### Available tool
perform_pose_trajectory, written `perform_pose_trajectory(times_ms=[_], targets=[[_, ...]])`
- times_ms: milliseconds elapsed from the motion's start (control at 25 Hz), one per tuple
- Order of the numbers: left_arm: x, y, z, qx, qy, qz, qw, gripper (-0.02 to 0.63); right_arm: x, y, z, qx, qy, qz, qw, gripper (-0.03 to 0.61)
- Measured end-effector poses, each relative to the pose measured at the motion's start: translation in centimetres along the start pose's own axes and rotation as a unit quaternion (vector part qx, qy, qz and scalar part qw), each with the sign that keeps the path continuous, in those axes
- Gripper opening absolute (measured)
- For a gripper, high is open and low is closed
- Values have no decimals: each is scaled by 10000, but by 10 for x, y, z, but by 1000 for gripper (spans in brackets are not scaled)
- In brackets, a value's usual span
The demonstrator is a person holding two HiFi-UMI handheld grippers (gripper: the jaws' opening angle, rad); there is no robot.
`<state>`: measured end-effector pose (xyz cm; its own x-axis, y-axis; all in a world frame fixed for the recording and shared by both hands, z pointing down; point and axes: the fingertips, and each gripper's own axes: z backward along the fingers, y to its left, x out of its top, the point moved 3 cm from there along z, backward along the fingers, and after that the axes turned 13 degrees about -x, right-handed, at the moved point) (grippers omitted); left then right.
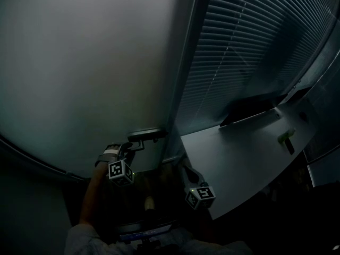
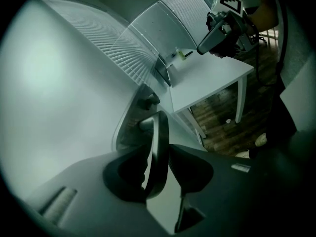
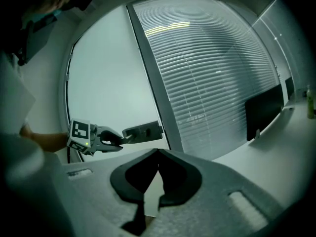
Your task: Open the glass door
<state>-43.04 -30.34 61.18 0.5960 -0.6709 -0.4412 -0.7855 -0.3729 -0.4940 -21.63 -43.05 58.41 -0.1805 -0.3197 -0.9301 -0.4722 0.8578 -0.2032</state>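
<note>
Frosted glass fills the door [image 1: 79, 62] ahead, and its metal lever handle [image 1: 146, 135] sits low on the pane, just beside the dark upright frame [image 1: 183, 73] that parts the door from the slatted blinds [image 1: 249, 47]. The left gripper [image 1: 130, 145] is on that handle. In the left gripper view the lever runs between the two jaws, and both pads look pressed against its sides, so the jaws are clamped on it.

The lever's long axis lies roughly level along the door. Its free end is in the jaws, and the rest leads straight on ahead of them to the bend and the pivot next to the frame. The gripper therefore points nearly along the lever, not across it.

The right gripper [image 1: 186, 171] hangs well apart from the handle, nearer the white bench [image 1: 244, 153] that carries a dark monitor [image 1: 249, 108]. Its jaws are pressed together with nothing between them.

The left gripper is plainly the one placed to act. The coming move probably calls for swinging the held free end down about the pivot. Because the hold is lengthwise, the lever could slide out of the pads as it turns.
</note>
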Motion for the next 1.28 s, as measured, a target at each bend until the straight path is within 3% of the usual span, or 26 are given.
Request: perform_pose_trajectory(times_ms=[480,680,880,1280], targets=[[-4,2,-26,-217,264,-475,9983,95,-3,1,-9,-132,106,-166,9997,2],[0,0,-25,-377,247,-463,9979,64,2,0,-6,-241,116,-242,9993,2],[0,4,-27,-212,300,-516,9980,10,2,-1,-7,-273,111,-266,9992,2],[0,2,-26,-309,191,-579,9977,2,-3,2,-9,-246,134,-263,9993,2]])
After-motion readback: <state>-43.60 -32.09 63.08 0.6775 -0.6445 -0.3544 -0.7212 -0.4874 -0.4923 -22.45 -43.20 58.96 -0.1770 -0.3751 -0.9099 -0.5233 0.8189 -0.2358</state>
